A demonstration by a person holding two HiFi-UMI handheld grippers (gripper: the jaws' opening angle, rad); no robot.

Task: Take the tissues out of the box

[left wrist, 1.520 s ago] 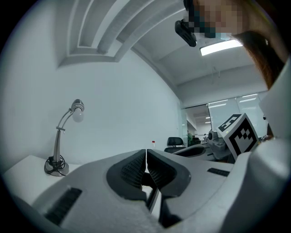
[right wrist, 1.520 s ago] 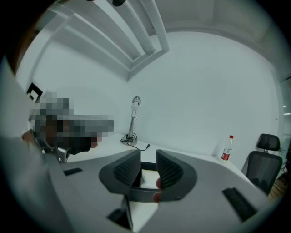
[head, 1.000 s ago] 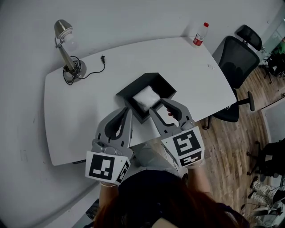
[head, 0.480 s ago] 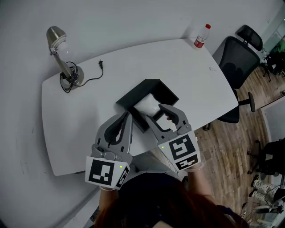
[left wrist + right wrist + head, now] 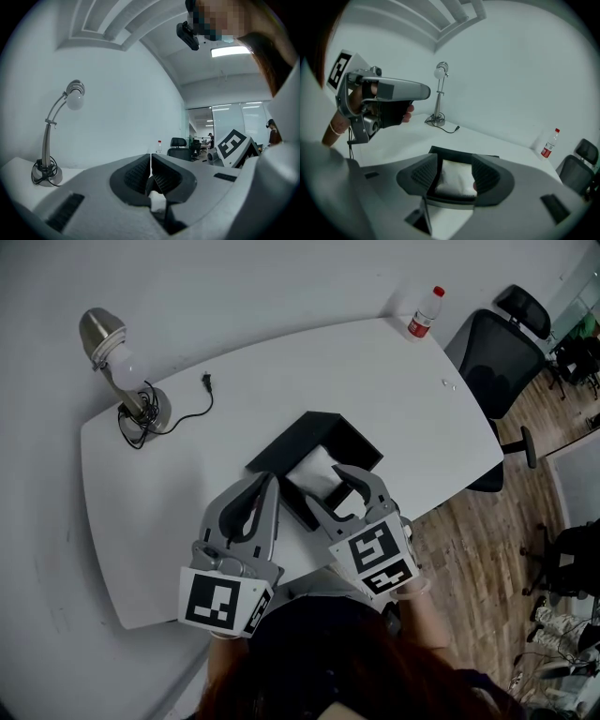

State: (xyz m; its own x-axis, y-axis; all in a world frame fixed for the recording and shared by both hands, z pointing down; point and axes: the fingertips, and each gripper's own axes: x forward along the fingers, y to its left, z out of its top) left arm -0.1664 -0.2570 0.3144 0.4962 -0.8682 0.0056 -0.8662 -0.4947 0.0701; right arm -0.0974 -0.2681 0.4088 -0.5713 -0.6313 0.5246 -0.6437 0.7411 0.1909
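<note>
Right hand-held gripper point(image 5: 340, 486) tilts down over the near edge of the black box point(image 5: 330, 425), and I read its jaws as open. They have just been opening. In its own view the white tissues point(image 5: 454, 180) lie between the two ribbed pads point(image 5: 423, 174), which stand on either side of the pack without pressing it. The tissues point(image 5: 313, 469) are inside the box, just ahead of this gripper's fingertips, and the box's far wall point(image 5: 461, 152) shows beyond them.

I see the left hand-held gripper point(image 5: 266, 486) held level just to the left of the box, beside the right one. Its jaws are closed together with nothing between them, the two pads meeting in a thin line point(image 5: 151, 163).

Both work over the white table point(image 5: 187, 484). A desk lamp point(image 5: 114, 367) stands well ahead and to the left of the left gripper, its cord trailing on the table. A bottle point(image 5: 424, 313) with a red cap stands at the table's far edge, well ahead and to the right of the right gripper, near a black office chair point(image 5: 494, 360).
</note>
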